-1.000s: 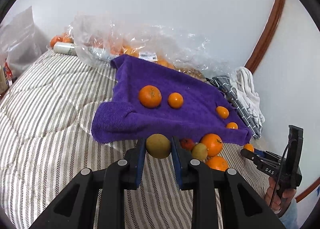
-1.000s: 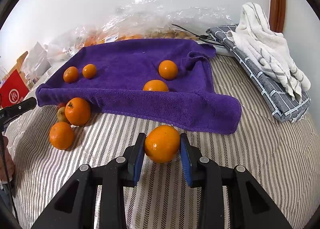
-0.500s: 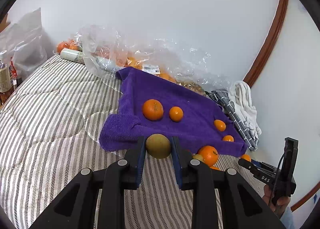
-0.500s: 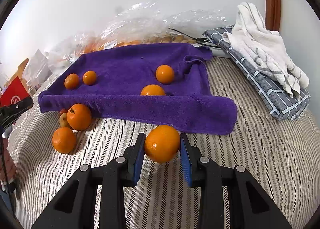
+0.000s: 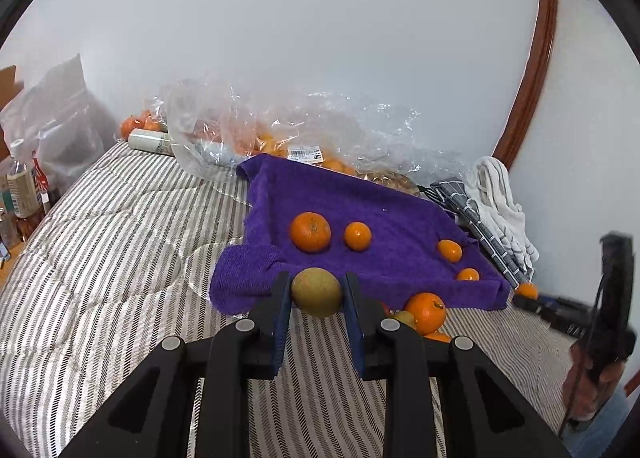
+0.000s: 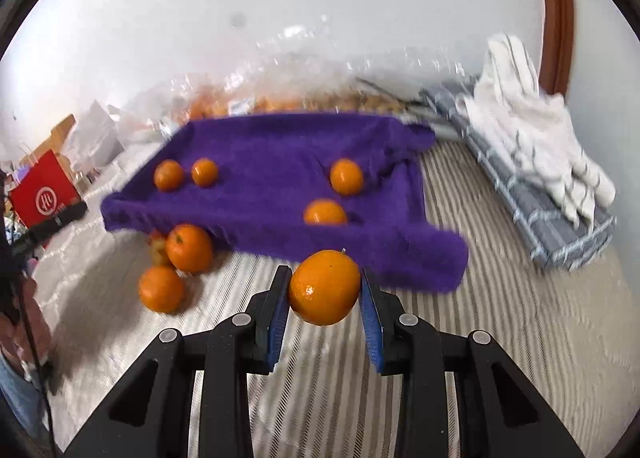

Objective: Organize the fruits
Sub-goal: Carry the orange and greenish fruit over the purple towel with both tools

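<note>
**Both tongs loaded, held above the striped bed**

Left tongs [image 5: 316,292]: closed on a yellow-green fruit [image 5: 317,292], clamped between the two blue pads, sitting at the fingertips. Fruit is off the bedding, in front of the near edge of the purple towel [image 5: 400,218].

Right tongs [image 6: 325,288]: gripping a large orange [image 6: 324,287], pinched at its sides, the fruit bulging past the fingertips. It hangs over the striped bed [image 6: 500,298], just short of the towel's folded front corner. This view is motion-blurred.

Just beyond the left tongs, off the towel on the bedding: a loose cluster [image 5: 425,312] of oranges with a greenish fruit, touching one another at the towel's near edge. The right wrist view shows the same group [image 6: 189,247] to the left of the right tongs.

On the towel: a big orange [image 5: 310,231] and a smaller one [image 5: 357,236] side by side, near but apart; two more small ones [image 5: 449,250] towards the far right corner.

Farther back: crumpled clear plastic bags [image 5: 280,130] holding more oranges, against the wall. Folded grey-checked and white cloths [image 5: 496,210] lie right of the towel. Bottles [image 5: 22,190] stand at the far left.
</note>
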Demonstrator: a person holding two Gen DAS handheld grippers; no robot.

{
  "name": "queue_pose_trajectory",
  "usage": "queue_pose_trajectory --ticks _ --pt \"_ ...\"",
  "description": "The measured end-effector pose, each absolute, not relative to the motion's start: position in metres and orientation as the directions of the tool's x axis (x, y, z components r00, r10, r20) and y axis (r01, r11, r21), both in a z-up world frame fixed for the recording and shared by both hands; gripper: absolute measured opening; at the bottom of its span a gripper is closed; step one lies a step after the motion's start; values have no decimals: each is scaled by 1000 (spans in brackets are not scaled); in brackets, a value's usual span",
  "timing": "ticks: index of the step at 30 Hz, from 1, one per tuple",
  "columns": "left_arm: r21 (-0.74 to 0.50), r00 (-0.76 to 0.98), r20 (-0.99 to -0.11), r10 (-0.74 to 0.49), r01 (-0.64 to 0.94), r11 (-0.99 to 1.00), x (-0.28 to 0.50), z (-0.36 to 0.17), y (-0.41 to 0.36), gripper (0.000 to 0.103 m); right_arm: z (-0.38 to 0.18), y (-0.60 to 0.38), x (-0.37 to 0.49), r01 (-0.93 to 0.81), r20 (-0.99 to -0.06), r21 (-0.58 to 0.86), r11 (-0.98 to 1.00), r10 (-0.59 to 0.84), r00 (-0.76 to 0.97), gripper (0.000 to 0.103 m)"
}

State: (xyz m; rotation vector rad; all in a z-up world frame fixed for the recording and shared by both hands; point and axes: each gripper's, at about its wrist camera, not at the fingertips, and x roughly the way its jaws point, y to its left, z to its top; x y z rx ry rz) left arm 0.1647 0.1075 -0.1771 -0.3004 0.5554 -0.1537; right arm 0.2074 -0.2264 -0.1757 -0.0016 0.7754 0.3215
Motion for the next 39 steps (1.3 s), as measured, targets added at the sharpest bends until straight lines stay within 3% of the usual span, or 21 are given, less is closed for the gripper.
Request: queue_pose_trajectory --ticks 4,15,27,32,39 --pt "-241 875 -471 -115 -3 970 159 -168 108 24 -156 -224 217 -290 -659 98 952 281 698 34" --pt "-204 823 -557 -114 -2 979 203 -127 102 24 -151 -216 273 -291 -626 118 949 298 720 34" --pt "-170 748 -656 -96 -22 985 268 -185 76 24 -190 -188 318 -319 -685 97 943 296 666 34" --pt "-94 744 -666 -52 -15 995 269 -193 69 24 -199 -185 320 -323 -702 101 941 298 647 34" --pt "-123 733 -676 -73 -14 992 274 -195 73 24 -207 -178 322 -344 -726 125 931 322 608 34"
